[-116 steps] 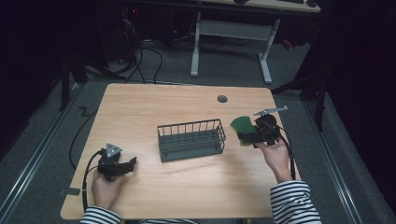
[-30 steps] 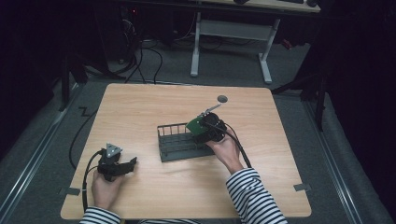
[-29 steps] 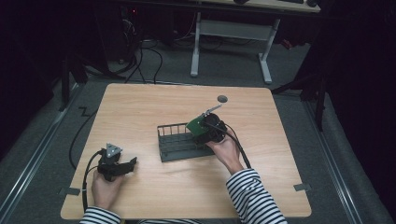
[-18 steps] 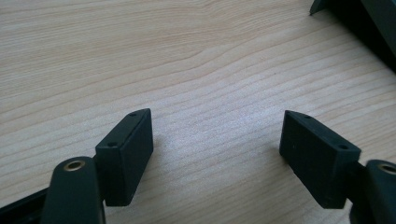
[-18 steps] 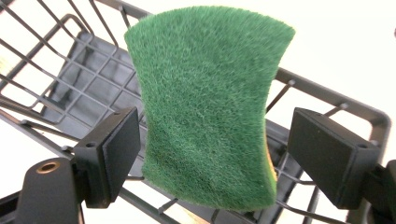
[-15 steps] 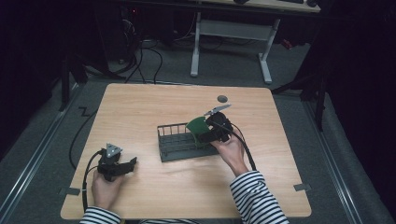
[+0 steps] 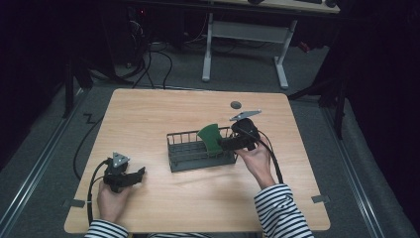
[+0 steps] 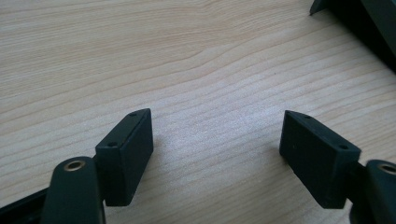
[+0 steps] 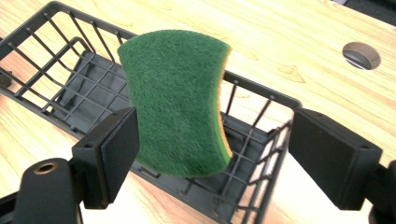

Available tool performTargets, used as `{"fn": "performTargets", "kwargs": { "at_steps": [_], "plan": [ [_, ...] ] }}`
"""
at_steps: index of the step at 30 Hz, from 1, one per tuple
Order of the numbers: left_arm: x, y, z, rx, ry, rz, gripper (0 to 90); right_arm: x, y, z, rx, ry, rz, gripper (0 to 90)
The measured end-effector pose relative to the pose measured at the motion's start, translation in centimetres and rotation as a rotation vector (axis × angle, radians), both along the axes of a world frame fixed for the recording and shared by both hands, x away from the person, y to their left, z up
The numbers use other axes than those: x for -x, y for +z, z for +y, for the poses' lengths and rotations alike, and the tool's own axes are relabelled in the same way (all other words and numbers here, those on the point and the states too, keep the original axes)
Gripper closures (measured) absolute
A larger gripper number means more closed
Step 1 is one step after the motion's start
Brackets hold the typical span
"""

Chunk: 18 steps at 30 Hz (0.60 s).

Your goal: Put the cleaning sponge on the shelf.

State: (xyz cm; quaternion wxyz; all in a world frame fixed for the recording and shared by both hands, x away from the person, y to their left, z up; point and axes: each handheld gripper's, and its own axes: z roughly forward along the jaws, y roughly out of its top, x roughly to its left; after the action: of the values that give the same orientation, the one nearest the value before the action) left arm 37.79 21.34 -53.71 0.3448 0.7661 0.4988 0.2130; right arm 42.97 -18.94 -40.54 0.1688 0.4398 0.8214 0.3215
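Table (image 7: 163,114) of pale wood, dark room

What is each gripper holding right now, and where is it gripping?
Nothing. The right gripper has just opened; the green sponge stands between its jaws, unpressed, in the wire basket. The left gripper is open over bare table.

The wire basket (image 7: 200,151) with its upright sponge (image 7: 211,137) blocks mid-desk (image 7: 148,114); bare wood lies open towards the far edge and near-right corner.
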Motion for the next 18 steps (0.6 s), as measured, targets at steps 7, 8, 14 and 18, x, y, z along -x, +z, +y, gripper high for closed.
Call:
{"fn": "performTargets", "kwargs": {
  "at_steps": [7,8,14,18],
  "plan": [
    [0.0,0.0,0.0,0.000,0.000,0.000,26.4,0.4,0.5,-1.2,-0.005,-0.018,-0.015,16.4],
    [0.0,0.0,0.0,0.000,0.000,0.000,26.4,0.6,0.6,-1.3,-0.008,-0.022,-0.018,16.5],
    [0.0,0.0,0.0,0.000,0.000,0.000,26.4,1.2,1.2,-2.3,-0.004,-0.034,-0.041,17.1],
    [0.0,0.0,0.0,0.000,0.000,0.000,26.4,1.6,1.5,-3.0,-0.009,-0.054,-0.057,20.0]
  ]
}}
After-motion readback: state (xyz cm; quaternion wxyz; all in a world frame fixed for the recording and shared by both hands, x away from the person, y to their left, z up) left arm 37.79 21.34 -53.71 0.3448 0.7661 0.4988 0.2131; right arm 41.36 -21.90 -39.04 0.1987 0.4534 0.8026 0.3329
